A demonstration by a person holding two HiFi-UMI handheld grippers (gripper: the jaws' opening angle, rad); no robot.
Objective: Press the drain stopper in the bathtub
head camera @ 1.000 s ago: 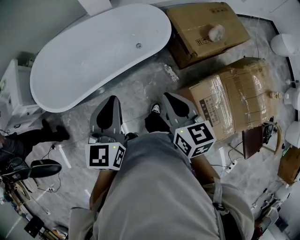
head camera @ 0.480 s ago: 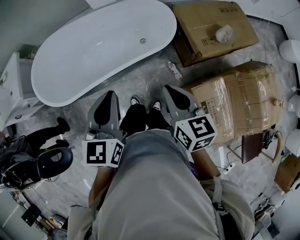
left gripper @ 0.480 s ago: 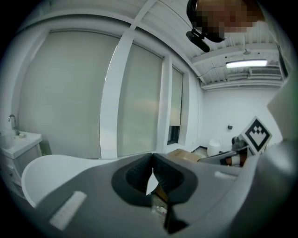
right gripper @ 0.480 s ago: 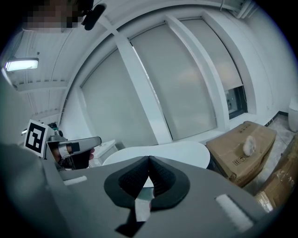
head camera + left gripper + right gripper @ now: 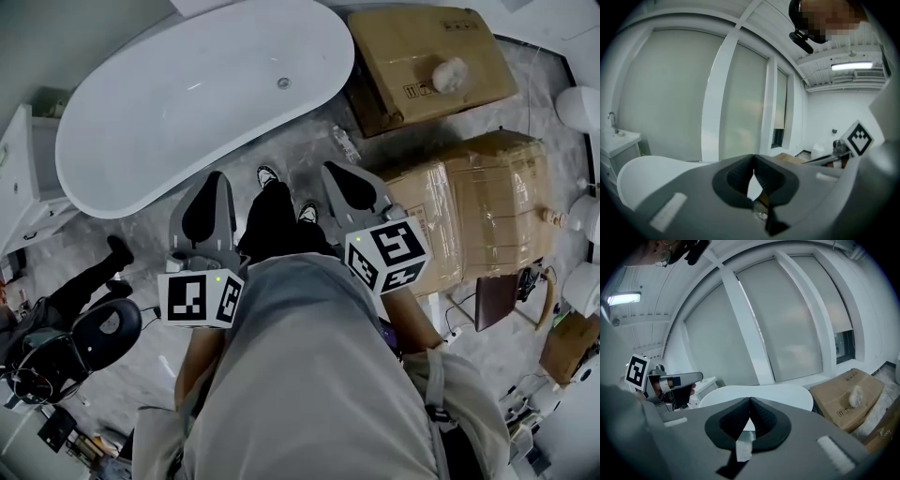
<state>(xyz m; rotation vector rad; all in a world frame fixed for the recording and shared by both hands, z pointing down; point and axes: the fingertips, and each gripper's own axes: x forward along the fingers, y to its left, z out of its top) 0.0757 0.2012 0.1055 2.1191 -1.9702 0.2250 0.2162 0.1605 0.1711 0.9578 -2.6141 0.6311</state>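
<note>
A white oval bathtub (image 5: 169, 103) lies on the floor at the upper left of the head view, with its small round drain stopper (image 5: 283, 82) near the tub's right end. Both grippers are held at waist height, short of the tub. My left gripper (image 5: 214, 180) is shut with nothing in it, its tip pointing at the tub's near rim. My right gripper (image 5: 330, 171) is also shut and empty, right of the person's shoes. The left gripper view shows shut jaws (image 5: 753, 158) above the tub's rim (image 5: 644, 171). In the right gripper view the tub (image 5: 764, 393) lies beyond the shut gripper (image 5: 750, 401).
Two cardboard boxes (image 5: 427, 56) (image 5: 469, 206) stand right of the tub, and a plastic bottle (image 5: 344, 143) lies on the floor between them. A white cabinet (image 5: 23, 178) is at the left. A black chair (image 5: 103, 323) and another person's legs (image 5: 89, 277) are at lower left.
The person has stepped toward the tub, one shoe now forward. Both grippers kept their stance and stayed shut. The chair at lower left has shifted.
</note>
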